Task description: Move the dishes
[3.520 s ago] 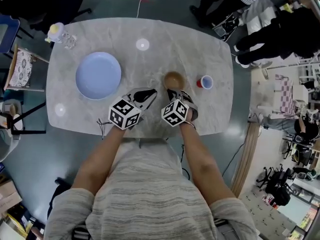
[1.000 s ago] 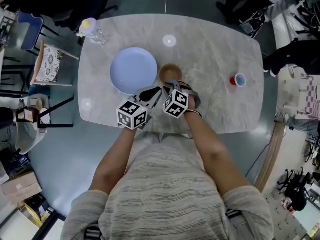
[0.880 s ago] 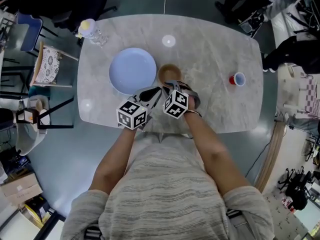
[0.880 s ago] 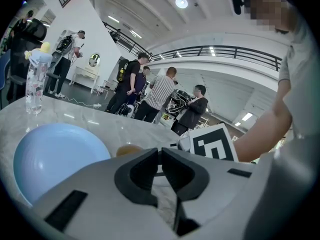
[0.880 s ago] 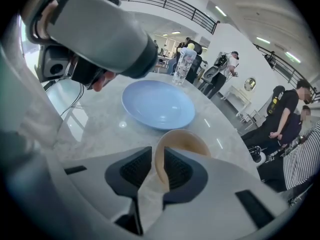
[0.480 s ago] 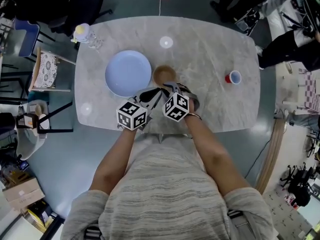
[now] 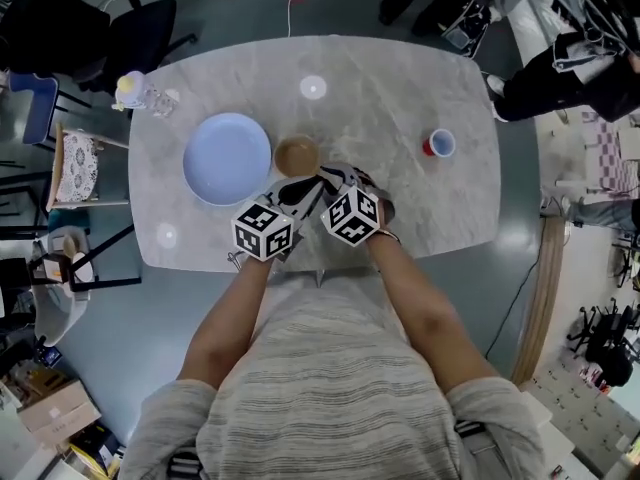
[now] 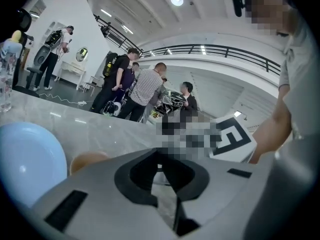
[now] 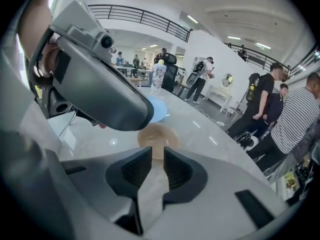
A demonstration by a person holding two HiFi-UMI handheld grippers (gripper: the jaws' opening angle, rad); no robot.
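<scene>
Two grippers are held close together above the near part of the table [image 7: 400, 78], both aimed toward 12 o'clock in the head view. The jaws of the left gripper [image 8: 160, 164] stand slightly apart, and only bare table shows in the gap. The jaws of the right gripper [image 9: 157, 156] are likewise parted by a narrow gap and press on nothing. The brown bowl [image 7: 297, 155] lies just beyond them, at 11 o'clock from the right gripper, and rests on the table free of both tools.

The blue plate [image 7: 227, 158] lies just beside the bowl at 9 o'clock; contact cannot be confirmed. This pairing suggests that the dishes are being grouped on the left half of the table. The red cup [image 7: 438, 144] stands well apart at 3 o'clock and is judged not yet gathered. A bottle [image 7: 135, 90] stands at 10 o'clock from the plate. The narrow jaw gap would suit a thin rim.
</scene>
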